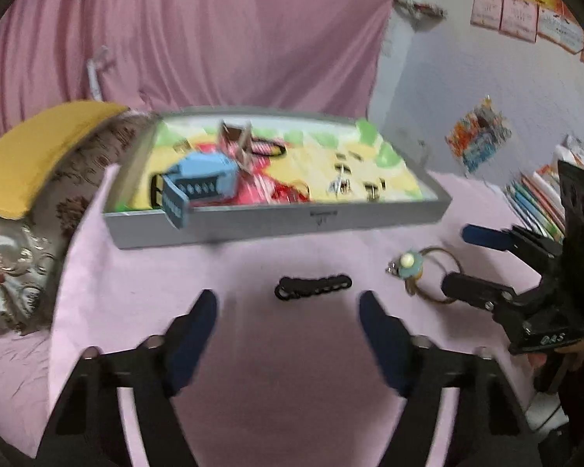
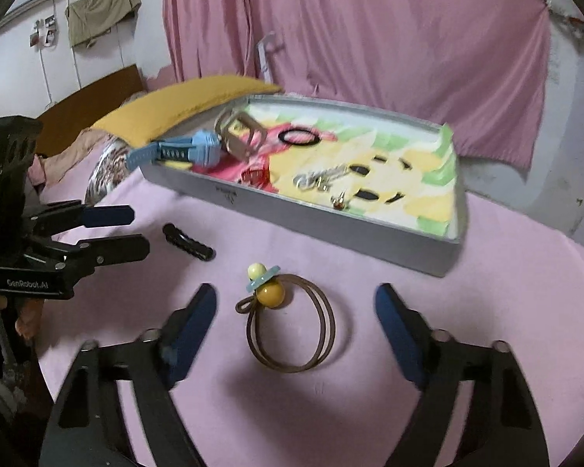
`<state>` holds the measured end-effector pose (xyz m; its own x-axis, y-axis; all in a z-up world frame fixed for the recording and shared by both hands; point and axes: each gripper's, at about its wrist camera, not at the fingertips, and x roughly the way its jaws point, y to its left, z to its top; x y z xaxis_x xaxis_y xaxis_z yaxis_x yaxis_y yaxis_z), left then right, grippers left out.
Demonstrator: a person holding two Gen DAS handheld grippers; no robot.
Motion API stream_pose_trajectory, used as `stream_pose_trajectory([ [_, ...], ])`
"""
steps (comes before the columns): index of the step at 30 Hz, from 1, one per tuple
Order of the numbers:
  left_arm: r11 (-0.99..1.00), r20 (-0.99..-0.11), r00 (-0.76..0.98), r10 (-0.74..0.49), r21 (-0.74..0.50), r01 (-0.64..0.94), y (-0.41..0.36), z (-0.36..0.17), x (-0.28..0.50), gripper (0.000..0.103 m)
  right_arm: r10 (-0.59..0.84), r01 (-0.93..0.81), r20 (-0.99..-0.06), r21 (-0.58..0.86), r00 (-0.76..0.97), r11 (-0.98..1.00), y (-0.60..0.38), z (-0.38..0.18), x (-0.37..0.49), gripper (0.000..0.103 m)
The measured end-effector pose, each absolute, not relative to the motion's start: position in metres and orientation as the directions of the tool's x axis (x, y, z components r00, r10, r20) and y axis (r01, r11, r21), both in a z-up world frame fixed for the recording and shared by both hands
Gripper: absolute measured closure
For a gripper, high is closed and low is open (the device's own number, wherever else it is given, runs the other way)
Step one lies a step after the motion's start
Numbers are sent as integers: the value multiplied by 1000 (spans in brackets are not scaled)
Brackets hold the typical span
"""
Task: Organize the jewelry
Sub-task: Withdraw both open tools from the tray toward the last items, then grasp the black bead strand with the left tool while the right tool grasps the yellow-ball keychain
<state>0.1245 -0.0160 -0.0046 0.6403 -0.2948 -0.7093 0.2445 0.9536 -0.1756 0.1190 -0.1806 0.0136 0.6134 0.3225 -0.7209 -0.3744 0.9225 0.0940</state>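
Lying flat — brown hair tie; yellow beads | right gripper wide

A bed covered with a pale pink sheet carries everything. Directly on it lie a shallow grey tray toward the far edge, a black hair clip on the sheet nearer than the tray, and a brown hair tie with yellow beads beside the clip. A yellow-covered pillow rests at the far left corner.
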Motion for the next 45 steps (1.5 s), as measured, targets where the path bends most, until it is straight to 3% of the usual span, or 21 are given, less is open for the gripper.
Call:
stream_pose_trajectory([
  [5,943,-730,603,-323,-195,269,-15,-11,139,39,349,-394,-755,130,555,910,-176,2,130,45],
  [9,937,-732,594,-333,-189,292,-15,-10,147,39,354,-410,-766,131,536,903,-171,0,134,59],
  [13,927,-739,580,-344,-170,333,-21,-11,153,46,364,-420,-768,137,527,897,-168,1,137,65],
  [16,918,-750,562,-349,-153,367,-27,-12,158,54,366,-423,-768,137,526,896,-167,1,139,67],
  [32,865,-779,517,-355,-64,497,-45,-15,154,63,370,-406,-764,155,529,901,-170,0,146,72],
  [41,852,-803,502,-321,-14,523,-53,-13,152,77,381,-411,-762,166,524,896,-170,-1,145,78],
  [43,852,-807,497,-321,-16,524,-54,-12,152,87,388,-415,-761,171,521,894,-169,-1,145,82],
  [45,853,-807,499,-315,-10,523,-57,-12,152,87,382,-415,-761,164,524,895,-168,-1,145,83],
])
